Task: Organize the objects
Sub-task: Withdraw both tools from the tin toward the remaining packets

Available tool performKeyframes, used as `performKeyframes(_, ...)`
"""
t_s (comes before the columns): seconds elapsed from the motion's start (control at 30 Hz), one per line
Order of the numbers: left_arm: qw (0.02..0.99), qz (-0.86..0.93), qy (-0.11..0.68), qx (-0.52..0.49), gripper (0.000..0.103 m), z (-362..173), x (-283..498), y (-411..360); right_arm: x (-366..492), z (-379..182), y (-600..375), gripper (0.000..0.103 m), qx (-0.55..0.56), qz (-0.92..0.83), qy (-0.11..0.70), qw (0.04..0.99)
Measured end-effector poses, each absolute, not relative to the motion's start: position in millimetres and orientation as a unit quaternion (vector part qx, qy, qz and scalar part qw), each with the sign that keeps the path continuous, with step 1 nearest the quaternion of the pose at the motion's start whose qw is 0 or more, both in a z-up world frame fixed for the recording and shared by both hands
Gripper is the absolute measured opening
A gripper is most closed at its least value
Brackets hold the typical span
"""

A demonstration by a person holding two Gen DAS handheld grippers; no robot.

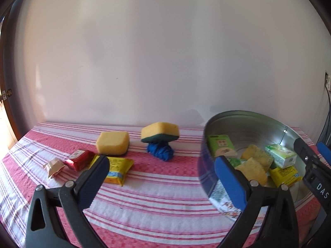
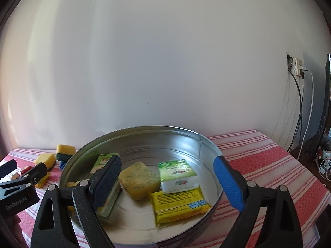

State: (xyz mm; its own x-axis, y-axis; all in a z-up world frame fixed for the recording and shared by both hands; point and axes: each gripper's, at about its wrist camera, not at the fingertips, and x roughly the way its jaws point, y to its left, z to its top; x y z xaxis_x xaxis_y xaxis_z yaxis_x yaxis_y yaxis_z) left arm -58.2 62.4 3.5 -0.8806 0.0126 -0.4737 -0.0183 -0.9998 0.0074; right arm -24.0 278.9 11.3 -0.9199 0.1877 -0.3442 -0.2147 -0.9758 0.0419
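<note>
A round metal tin (image 2: 186,142) stands on the striped tablecloth; it also shows at the right of the left wrist view (image 1: 248,122). Inside it lie a sponge (image 2: 139,178), a green-white tissue pack (image 2: 178,174), a yellow pack (image 2: 179,203) and a green box (image 2: 102,162). My right gripper (image 2: 167,183) is open and empty above the tin. My left gripper (image 1: 163,180) is open and empty left of the tin. On the cloth lie two yellow sponges (image 1: 112,142) (image 1: 160,132), a blue cloth wad (image 1: 161,153), a yellow pack (image 1: 118,170), a red wrapper (image 1: 79,160) and a tan wrapper (image 1: 54,166).
The table (image 1: 155,206) stands against a pale wall (image 1: 144,62). One sponge rests on top of the blue wad. A wall socket with cables (image 2: 298,70) and a dark screen edge (image 2: 323,111) are at the right. The left gripper's body (image 2: 18,188) shows in the right wrist view.
</note>
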Motion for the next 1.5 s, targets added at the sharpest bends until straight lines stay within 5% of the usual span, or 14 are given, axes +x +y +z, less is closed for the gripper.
performKeyframes(0.37, -0.036, 0.967, 0.024, -0.251, 0.102, -7.3, -62.1, 6.7, -28.5, 13.1, 229.7, 0.091, -0.184, 0.981, 0.039, 0.054)
performKeyframes(0.83, -0.070, 0.964, 0.017, -0.257, 0.102, -8.0, -76.7, -63.0, -75.7, 6.7, 119.0, 0.067, -0.233, 0.970, 0.028, -0.059)
performKeyframes(1.5, -0.057, 0.952, -0.001, -0.302, 0.102, -17.4, -125.3, -106.3, -143.4, -10.4, 78.1, 0.067, -0.297, 0.953, -0.006, -0.061)
